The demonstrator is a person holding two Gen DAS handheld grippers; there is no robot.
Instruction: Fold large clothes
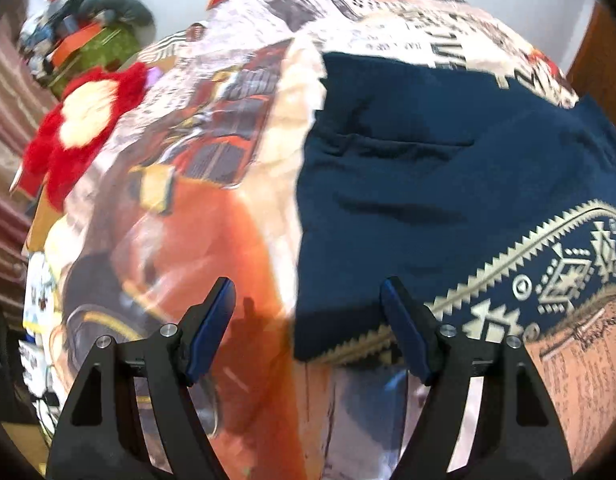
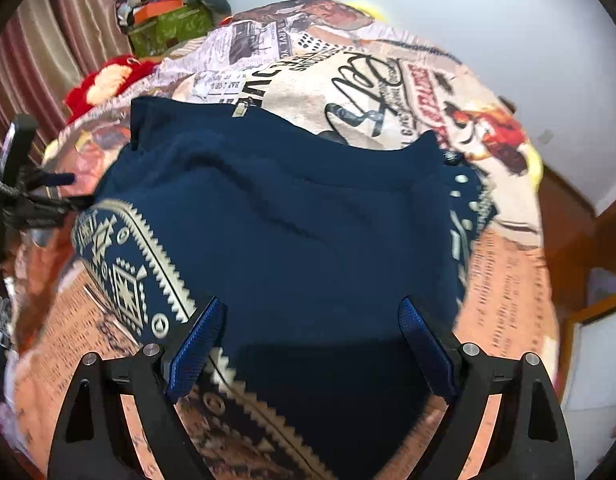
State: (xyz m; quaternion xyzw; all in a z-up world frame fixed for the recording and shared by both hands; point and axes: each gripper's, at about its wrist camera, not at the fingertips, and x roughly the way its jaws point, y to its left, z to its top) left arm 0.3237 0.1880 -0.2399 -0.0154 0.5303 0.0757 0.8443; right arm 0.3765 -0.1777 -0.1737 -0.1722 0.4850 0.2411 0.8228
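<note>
From the left wrist view, the left hand-held gripper point(image 1: 308, 308) stands wide with nothing between its blue pads point(image 1: 211, 328), pointing steeply down at a bed covered by a printed bedspread point(image 1: 195, 200). The navy garment point(image 1: 428, 160) lies flat on that bedspread ahead and to the right of the gripper, its left edge running almost between the two fingers and its patterned cream border point(image 1: 548, 276) curving just beyond the right finger. Far ahead to the left sits a red plush toy point(image 1: 79, 136), and beyond it a green box point(image 1: 103, 52) piled with clutter. From the right wrist view, the right hand-held gripper point(image 2: 312, 332) also stands wide and holds nothing; the navy garment point(image 2: 287, 208) spreads directly beneath and ahead of it, filling the gap between the fingers, though whether the fingers touch the cloth cannot be told. The patterned border point(image 2: 123, 264) lies just left of the left finger. The left hand-held gripper point(image 2: 35, 196) shows at the far left edge, beside the garment's corner.
</note>
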